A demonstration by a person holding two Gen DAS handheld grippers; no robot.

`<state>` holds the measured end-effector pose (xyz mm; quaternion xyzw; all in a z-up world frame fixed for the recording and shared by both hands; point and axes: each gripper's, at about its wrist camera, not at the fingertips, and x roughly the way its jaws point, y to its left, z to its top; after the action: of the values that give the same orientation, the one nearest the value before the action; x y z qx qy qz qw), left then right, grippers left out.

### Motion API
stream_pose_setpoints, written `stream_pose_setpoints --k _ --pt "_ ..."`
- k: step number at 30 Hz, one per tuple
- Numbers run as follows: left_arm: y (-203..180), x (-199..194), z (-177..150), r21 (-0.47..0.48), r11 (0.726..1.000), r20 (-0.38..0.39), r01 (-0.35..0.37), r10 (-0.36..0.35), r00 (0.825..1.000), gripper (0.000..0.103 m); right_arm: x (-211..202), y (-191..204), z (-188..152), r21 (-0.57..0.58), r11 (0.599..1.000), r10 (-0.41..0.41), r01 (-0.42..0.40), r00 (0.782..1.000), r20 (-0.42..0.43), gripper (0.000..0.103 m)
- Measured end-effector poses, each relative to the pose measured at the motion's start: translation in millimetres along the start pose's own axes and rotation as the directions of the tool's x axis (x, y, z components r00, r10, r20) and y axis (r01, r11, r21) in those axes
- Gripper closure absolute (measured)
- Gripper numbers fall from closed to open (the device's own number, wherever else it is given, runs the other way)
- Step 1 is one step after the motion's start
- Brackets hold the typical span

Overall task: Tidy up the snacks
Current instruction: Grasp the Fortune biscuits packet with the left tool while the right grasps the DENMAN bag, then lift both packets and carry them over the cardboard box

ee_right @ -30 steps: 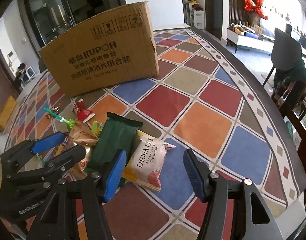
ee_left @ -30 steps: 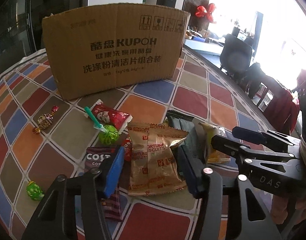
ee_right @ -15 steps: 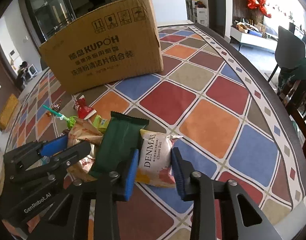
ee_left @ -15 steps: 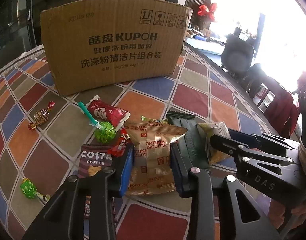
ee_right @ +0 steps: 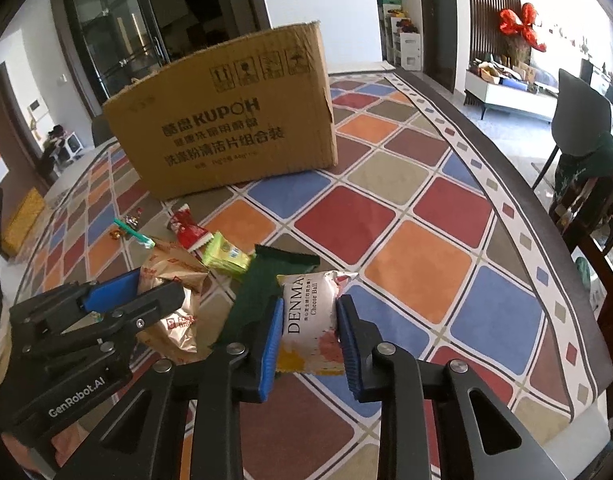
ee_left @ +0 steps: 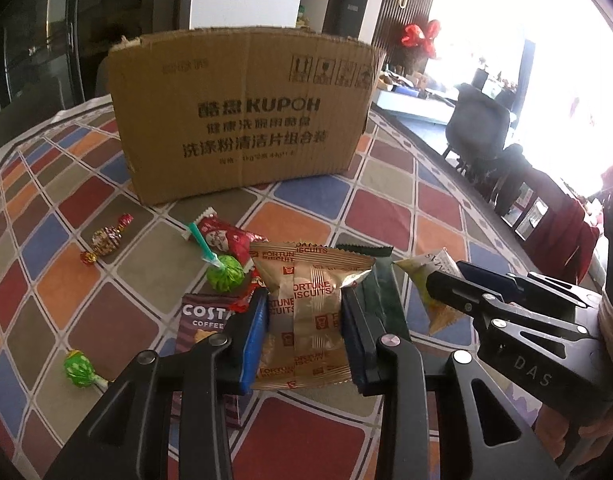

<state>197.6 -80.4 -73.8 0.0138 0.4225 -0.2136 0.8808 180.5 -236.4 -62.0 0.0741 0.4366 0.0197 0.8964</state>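
Note:
My left gripper (ee_left: 304,300) is shut on a gold Fortune Biscuits packet (ee_left: 312,272), its blue pads pressing both sides. In the right wrist view that left gripper (ee_right: 160,284) shows at the left with the gold packet (ee_right: 174,320). The jaws of my right gripper (ee_right: 311,304) are closing on a white Denmas cheese ball bag (ee_right: 314,344), and the pads touch its edges. A dark green packet (ee_right: 262,280) lies between the two snacks. An open Kupoh cardboard box (ee_left: 242,112) stands behind the pile on the chequered tablecloth.
Loose on the cloth lie a Costa coffee sachet (ee_left: 202,320), a green lollipop (ee_left: 224,272), a red packet (ee_left: 226,238), a foil candy (ee_left: 104,238), another green lollipop (ee_left: 78,368) and a yellow-green packet (ee_right: 226,256). The table's rounded edge (ee_right: 546,216) runs along the right, with chairs beyond.
Both grippers went from wide open to closed: the left around the gold biscuit packet, the right around the cheese ball bag. Both packets now stand narrower and slightly raised between the pads.

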Motion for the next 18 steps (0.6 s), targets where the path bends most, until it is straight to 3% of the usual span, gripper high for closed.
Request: stream_pose_setpoints --k 8,18 --pt "1 -12 5 -0.017 1.0 0.031 0.001 -0.001 1.0 0.067 -15 4 4 -0.011 1.0 0.012 -0.012 0.999 0.049 0.076" --pt "5 -44 36 -0.023 1.0 0.146 -0.021 0.024 0.989 0.068 -37 12 25 -0.021 0.999 0.044 -0.041 0.989 0.14 0.076"
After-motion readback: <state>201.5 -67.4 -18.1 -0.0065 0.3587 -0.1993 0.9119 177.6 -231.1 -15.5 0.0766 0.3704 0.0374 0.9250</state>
